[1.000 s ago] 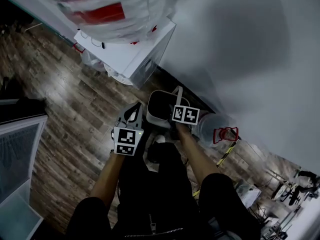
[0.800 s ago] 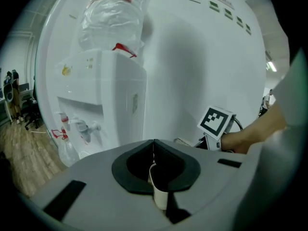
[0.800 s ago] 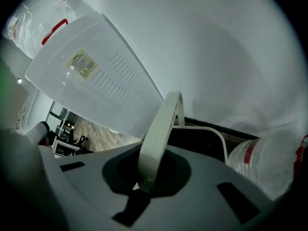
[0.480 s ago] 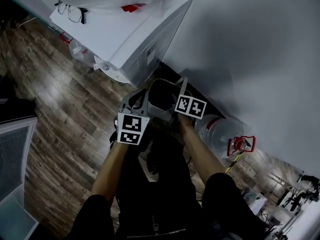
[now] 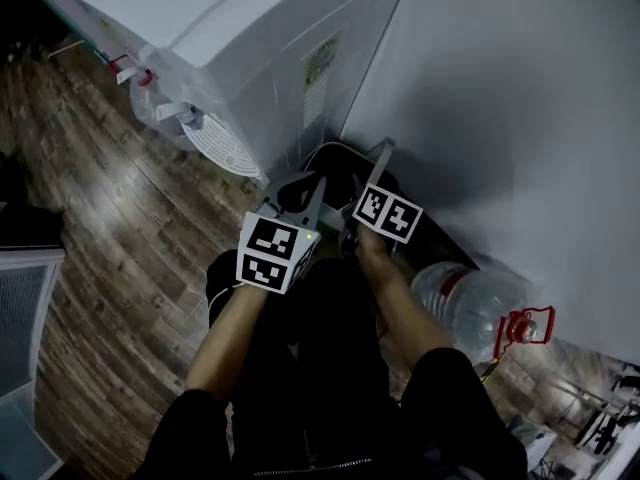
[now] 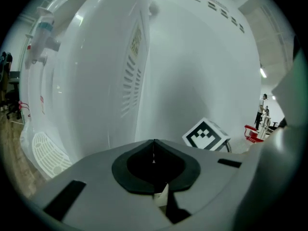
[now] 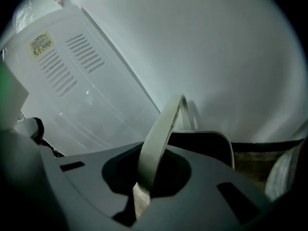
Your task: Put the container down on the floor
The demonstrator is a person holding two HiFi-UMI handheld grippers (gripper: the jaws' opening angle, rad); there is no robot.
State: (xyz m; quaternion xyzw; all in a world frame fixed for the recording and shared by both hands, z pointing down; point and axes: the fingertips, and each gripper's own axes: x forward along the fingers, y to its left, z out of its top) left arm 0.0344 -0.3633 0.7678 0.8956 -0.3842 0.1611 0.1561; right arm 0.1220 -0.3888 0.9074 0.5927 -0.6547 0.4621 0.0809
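Note:
The container (image 5: 338, 164) is a pale bin with a dark inside, low in the gap between a white appliance and the wall. Its flat handle band (image 7: 161, 129) rises from the rim (image 7: 217, 136) and runs between the jaws of my right gripper (image 7: 150, 170), which is shut on it. In the head view the right gripper (image 5: 374, 184) sits at the bin's near right edge. My left gripper (image 5: 300, 188) is beside the bin's near left edge. In the left gripper view its jaws (image 6: 154, 153) meet in a line, shut with nothing between them.
A tall white appliance (image 5: 250, 48) with vent slots stands left of the bin, and a round white grille (image 5: 222, 144) is at its foot. The grey wall (image 5: 520, 88) is behind. A big water bottle (image 5: 470, 303) with a red cap fitting (image 5: 526, 328) lies right. Wood floor (image 5: 100, 198) spreads left.
Both grippers and the container have sunk toward the floor beside the appliance. The right gripper has kept its hold on the handle, and the left has stayed shut.

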